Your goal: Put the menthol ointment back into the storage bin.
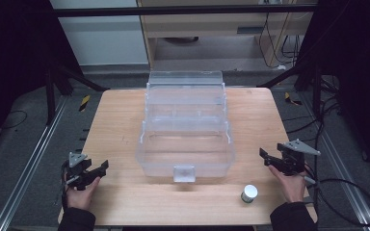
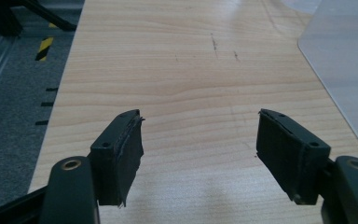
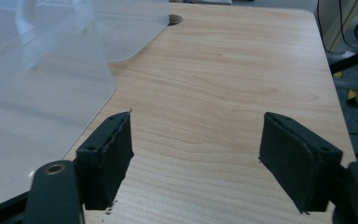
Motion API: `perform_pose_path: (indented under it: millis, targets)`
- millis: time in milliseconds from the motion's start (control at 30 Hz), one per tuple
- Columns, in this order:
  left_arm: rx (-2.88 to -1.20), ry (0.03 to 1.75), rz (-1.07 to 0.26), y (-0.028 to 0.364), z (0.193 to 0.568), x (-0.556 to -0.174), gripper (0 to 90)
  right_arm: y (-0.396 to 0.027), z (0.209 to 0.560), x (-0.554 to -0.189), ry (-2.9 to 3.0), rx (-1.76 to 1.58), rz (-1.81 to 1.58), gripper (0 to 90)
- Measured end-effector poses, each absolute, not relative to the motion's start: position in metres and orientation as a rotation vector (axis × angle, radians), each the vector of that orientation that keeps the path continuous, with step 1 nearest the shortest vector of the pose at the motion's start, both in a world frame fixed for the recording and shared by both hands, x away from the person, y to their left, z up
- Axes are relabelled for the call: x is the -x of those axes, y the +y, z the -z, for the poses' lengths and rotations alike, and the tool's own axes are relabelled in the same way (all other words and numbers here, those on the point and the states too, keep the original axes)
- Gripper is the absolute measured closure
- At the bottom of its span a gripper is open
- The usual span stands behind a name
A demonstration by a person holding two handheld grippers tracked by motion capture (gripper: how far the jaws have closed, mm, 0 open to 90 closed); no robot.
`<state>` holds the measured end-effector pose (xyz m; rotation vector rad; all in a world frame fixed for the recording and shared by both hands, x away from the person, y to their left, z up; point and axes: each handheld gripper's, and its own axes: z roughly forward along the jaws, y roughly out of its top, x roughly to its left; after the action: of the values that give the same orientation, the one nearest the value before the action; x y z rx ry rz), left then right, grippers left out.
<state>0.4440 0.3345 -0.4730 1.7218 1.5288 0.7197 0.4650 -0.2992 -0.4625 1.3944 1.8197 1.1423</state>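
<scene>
- Step in hand: start position, as judged from the layout. Both tongs rest at the near corners of the surface [image 1: 120, 125], and nothing is gripped yet.
- Left tongs [image 1: 96, 172]: jaws stand wide apart and empty. In the left gripper view, bare wood lies between the two black pads [image 2: 129, 154].
- Right tongs [image 1: 269, 158]: jaws also apart, empty, with bare wood between them in the right gripper view.
- Task items: the box [image 1: 185, 144] sits between the two tongs, slightly ahead of them, well apart from each. The jar [image 1: 249, 193] stands near the right tongs, on their inner side and closer to the person.
- Next move, as a judgement: the right tongs are nearest the jar. They need to turn inward and drop so the jaws straddle its body below the cap. The left tongs could steady the box.
- Box: clear, thin-walled plastic, rectangular with rounded corners, lid swung open at the far side, a latch tab on the near wall. It looks light and may slide if pushed.
- Jar: small, short cylinder, white cap, dark body. The round side may slip from flat pads.
- Surface: pale wood grain, smooth, with a few faint scuffs.
- Pads: black, flat, with frayed edges.
</scene>
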Motion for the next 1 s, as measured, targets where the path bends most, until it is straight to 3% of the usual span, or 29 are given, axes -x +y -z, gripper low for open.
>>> perform_pose_path:
  millis: [400,1000]
  targets:
    - [-1.783,1.517,-0.697,0.331,0.476,-0.446,31.9,-0.282,0.437,-0.461,2.043,-1.200,-1.124,34.0]
    - [-1.805,1.507,-0.673,0.329,0.476,-0.445,41.0,-0.260,0.397,-0.455,2.415,-0.922,-0.906,31.0]
